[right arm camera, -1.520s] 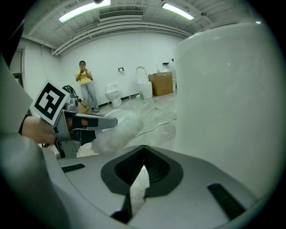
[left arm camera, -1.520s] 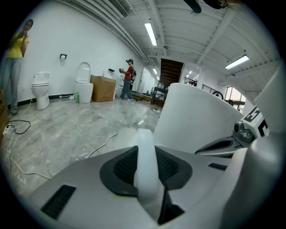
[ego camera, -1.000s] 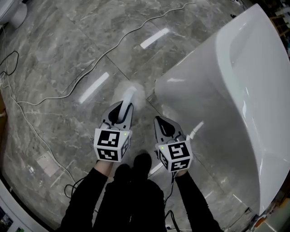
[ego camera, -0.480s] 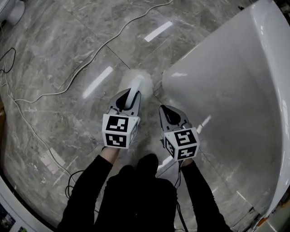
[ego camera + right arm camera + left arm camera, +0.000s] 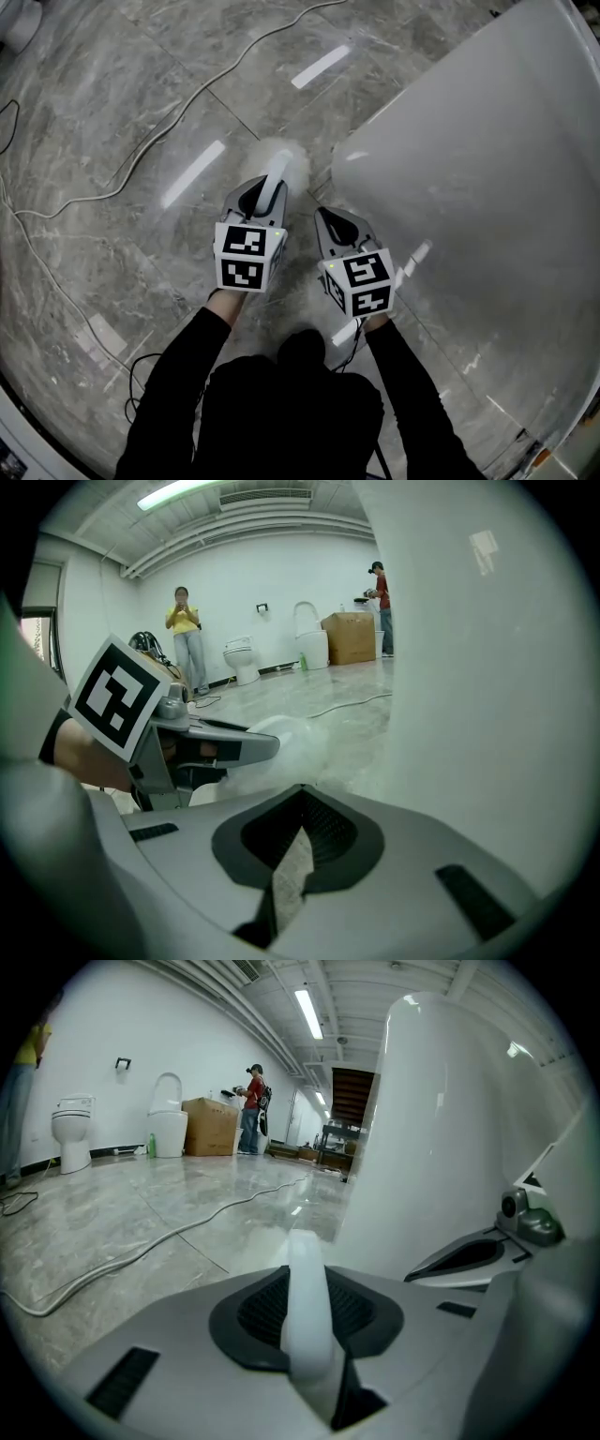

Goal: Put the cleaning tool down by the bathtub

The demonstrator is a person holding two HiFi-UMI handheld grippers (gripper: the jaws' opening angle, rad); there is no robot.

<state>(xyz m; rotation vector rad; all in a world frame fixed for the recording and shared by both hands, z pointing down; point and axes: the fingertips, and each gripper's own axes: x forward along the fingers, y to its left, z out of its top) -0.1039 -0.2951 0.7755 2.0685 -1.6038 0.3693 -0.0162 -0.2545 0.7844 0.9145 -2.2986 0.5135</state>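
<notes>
Over the marble floor [image 5: 112, 112] I have sunk lower, left gripper [image 5: 257, 187] clenched on the duster [image 5: 278, 164], its head now just beside the tub [image 5: 487, 187] and nearly down, right gripper [image 5: 331, 218] closed on nothing.

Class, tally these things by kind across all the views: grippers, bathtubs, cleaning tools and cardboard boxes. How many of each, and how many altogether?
grippers: 2 (left gripper, right gripper)
bathtub: 1
cleaning tool: 1
cardboard box: 1
Total: 5
</notes>
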